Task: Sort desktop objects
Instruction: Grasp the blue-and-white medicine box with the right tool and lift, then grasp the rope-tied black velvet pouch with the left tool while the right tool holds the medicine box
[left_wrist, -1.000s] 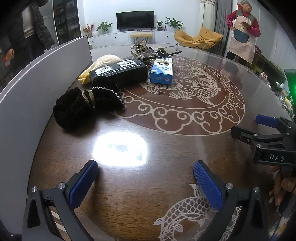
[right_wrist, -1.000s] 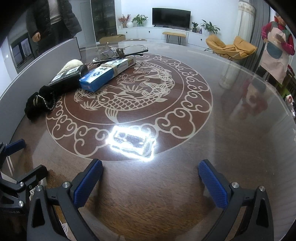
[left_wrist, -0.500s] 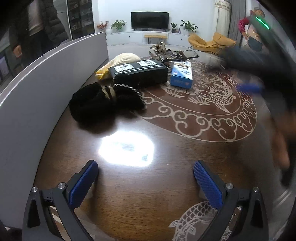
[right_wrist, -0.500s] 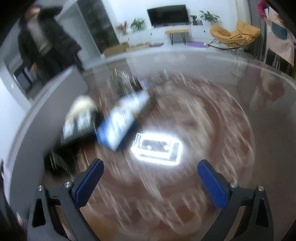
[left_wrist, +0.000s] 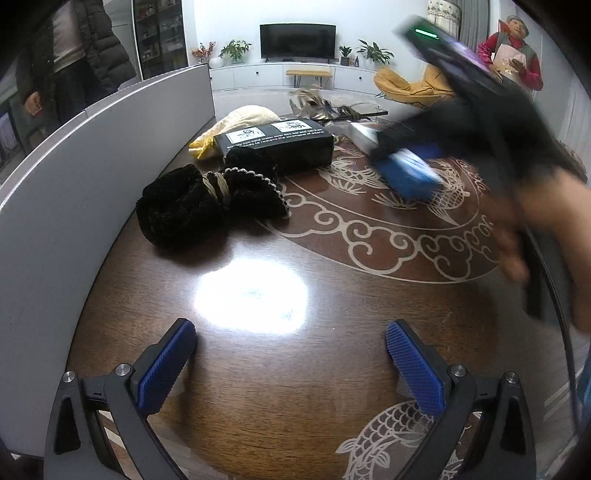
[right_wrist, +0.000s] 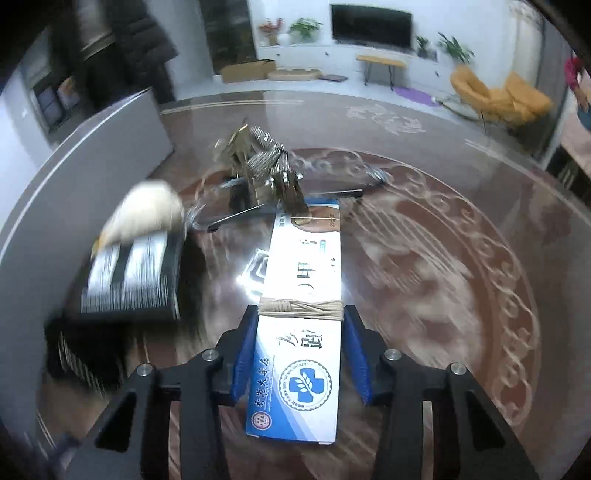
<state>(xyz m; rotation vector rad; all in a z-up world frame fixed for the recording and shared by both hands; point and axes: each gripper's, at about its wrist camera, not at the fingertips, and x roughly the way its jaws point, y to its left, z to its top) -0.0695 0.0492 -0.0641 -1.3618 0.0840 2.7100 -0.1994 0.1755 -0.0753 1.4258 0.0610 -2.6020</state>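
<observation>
A long blue-and-white ointment box (right_wrist: 301, 332), bound with a tan rubber band, lies on the patterned brown table (right_wrist: 424, 277). My right gripper (right_wrist: 300, 314) straddles its near half. Its jaws are closing, and both blue pads (right_wrist: 245, 350) touch the box's long sides. The left wrist view shows that gripper (left_wrist: 400, 155) blurred over the blue box (left_wrist: 410, 177), held by a hand (left_wrist: 535, 221). My left gripper (left_wrist: 291, 347) hangs open above bare table with nothing between its fingers.
Along the grey partition (left_wrist: 74, 166) lie a black furry item (left_wrist: 199, 206), a black labelled box (left_wrist: 275, 146) and a cream cloth bag (left_wrist: 243, 118). A bunch of keys (right_wrist: 258, 162) and glasses sit beyond the ointment box. Two people stand in the background.
My right gripper swept left across the table to the ointment box and narrowed around it. The left gripper stayed where it was, still open.
</observation>
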